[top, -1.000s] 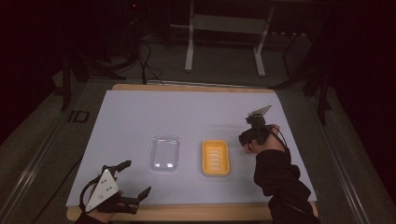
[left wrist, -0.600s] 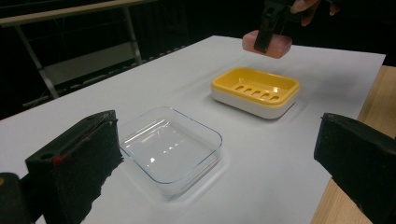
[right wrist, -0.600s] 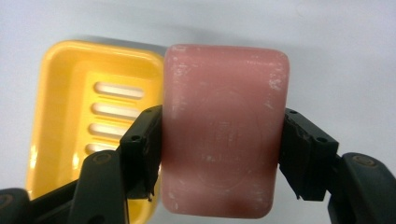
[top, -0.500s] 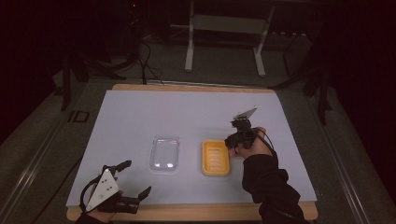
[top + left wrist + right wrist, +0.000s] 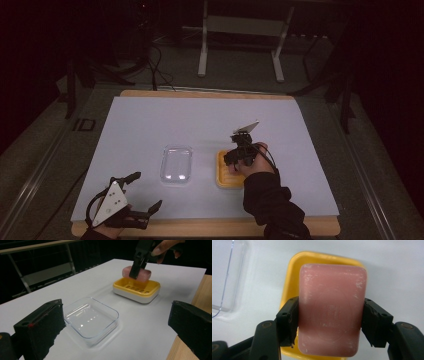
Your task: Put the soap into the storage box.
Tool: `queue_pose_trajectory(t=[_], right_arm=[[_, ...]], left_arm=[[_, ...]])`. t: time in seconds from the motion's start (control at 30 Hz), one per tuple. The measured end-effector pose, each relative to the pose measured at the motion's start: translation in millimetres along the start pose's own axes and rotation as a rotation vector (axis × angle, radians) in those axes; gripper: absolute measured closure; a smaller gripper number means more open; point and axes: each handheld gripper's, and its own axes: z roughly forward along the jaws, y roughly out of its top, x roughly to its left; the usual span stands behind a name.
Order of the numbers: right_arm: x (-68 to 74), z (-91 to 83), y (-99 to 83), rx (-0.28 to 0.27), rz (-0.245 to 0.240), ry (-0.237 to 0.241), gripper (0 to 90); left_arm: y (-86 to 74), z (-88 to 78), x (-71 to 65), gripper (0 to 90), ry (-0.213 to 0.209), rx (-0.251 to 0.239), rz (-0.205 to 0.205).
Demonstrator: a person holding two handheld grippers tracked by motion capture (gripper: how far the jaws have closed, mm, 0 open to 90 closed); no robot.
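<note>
A pink bar of soap [image 5: 332, 308] hangs just above the yellow soap dish [image 5: 292, 282], with my right gripper [image 5: 330, 322] shut on its two long sides. The left gripper view shows the soap bar [image 5: 142, 273] held a little over the yellow soap dish [image 5: 136, 290] by the right gripper [image 5: 137, 267]. In the high view the right gripper [image 5: 239, 156] points down over the yellow soap dish [image 5: 225, 176]. My left gripper [image 5: 141, 196] rests at the table's near left, jaws wide apart with nothing between them. A clear plastic lid [image 5: 176, 163] lies left of the dish.
A pale sheet [image 5: 150, 125] covers the wooden table [image 5: 200, 227]. The clear lid [image 5: 91, 318] lies close in front of the left gripper's jaws. A metal stand [image 5: 240, 30] is on the floor beyond the far edge.
My right gripper has carried the soap leftward and slightly down, from beside the dish's right side to above the dish. The left gripper has stayed put.
</note>
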Motion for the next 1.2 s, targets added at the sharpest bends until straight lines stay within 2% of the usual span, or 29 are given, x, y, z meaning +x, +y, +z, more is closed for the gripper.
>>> queue_pose_trajectory(t=[0.2,0.5,0.63,0.77,1.03,1.2], right_arm=[[10.9,13.8,-6.2,0.031,-0.017,0.004,37.2],[11.9,31.2,-6.3,0.061,-0.016,-0.023,37.1],[12.4,32.0,-5.7,0.056,-0.015,-0.012,36.8],[12.0,25.1,-3.1,0.042,-0.018,0.009,33.7],[8.7,7.5,1.8,0.023,-0.099,-0.001,29.7],[2.2,-4.5,5.7,-0.016,-0.149,-0.009,29.6]], left_arm=[[0.2,-0.3,-0.3,1.0,-0.001,-0.003,0.003],[0.7,-1.2,-0.9,1.0,-0.006,-0.011,0.007],[0.7,-1.1,-0.8,1.0,-0.007,-0.011,0.005],[0.8,-1.1,-0.8,1.0,-0.009,-0.011,0.006],[0.8,-1.2,-0.2,1.0,-0.006,-0.008,0.005],[0.9,-0.6,-0.2,1.0,-0.008,-0.007,0.009]])
